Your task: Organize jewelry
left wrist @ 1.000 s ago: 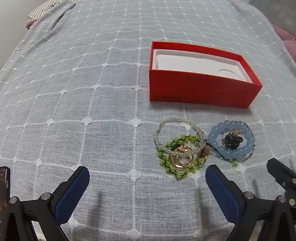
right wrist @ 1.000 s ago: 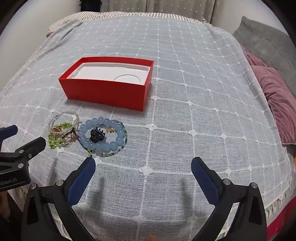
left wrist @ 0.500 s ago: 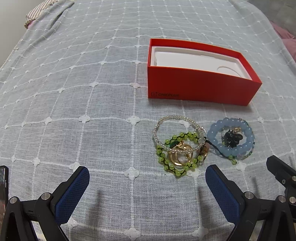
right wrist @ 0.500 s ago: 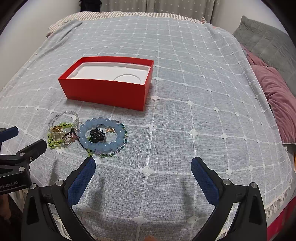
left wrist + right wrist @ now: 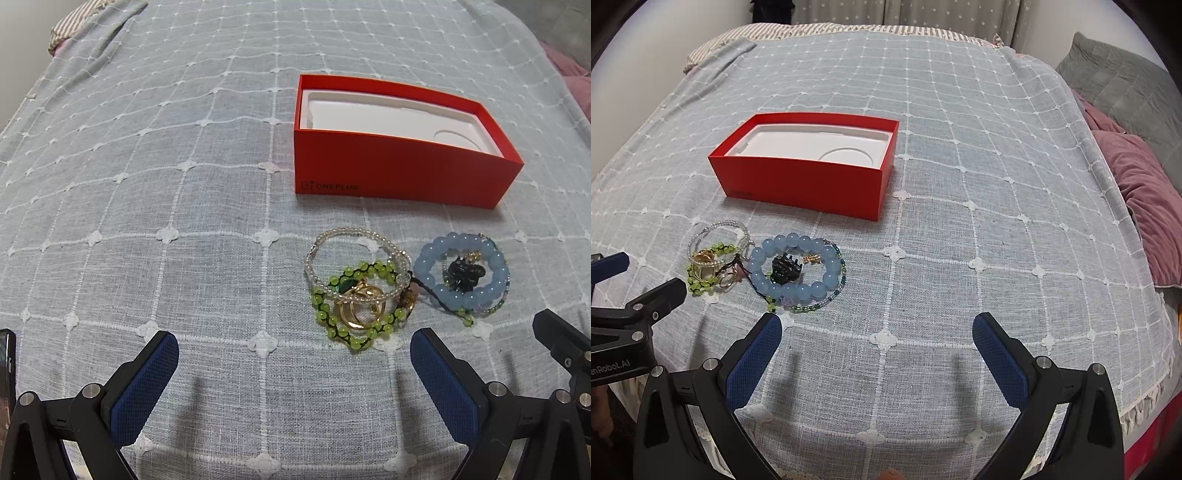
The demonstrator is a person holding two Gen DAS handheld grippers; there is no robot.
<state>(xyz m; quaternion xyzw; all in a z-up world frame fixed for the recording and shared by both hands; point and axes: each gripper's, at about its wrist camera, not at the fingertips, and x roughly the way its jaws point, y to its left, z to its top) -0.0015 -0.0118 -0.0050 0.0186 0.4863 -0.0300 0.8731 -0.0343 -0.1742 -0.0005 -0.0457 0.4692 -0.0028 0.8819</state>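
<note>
Both grippers hover low over the bedspread (image 5: 960,184), jaws spread wide and holding nothing: left gripper (image 5: 294,352) near the green bead bracelet (image 5: 351,302), right gripper (image 5: 877,334) beside the blue bead bracelet (image 5: 798,266), red OnePlus box (image 5: 399,177) beyond

bedspread (image 5: 960,236) right: bare | red box (image 5: 801,184) behind jewelry pile (image 5: 369,291)

box (image 5: 399,173): red, white inside | bedspread (image 5: 147,184): grey, white grid with flowers | bracelets: pale blue (image 5: 428,258), green (image 5: 321,317), clear (image 5: 321,240) | rings (image 5: 354,314): gold | pillow (image 5: 1145,192): mauve
</note>
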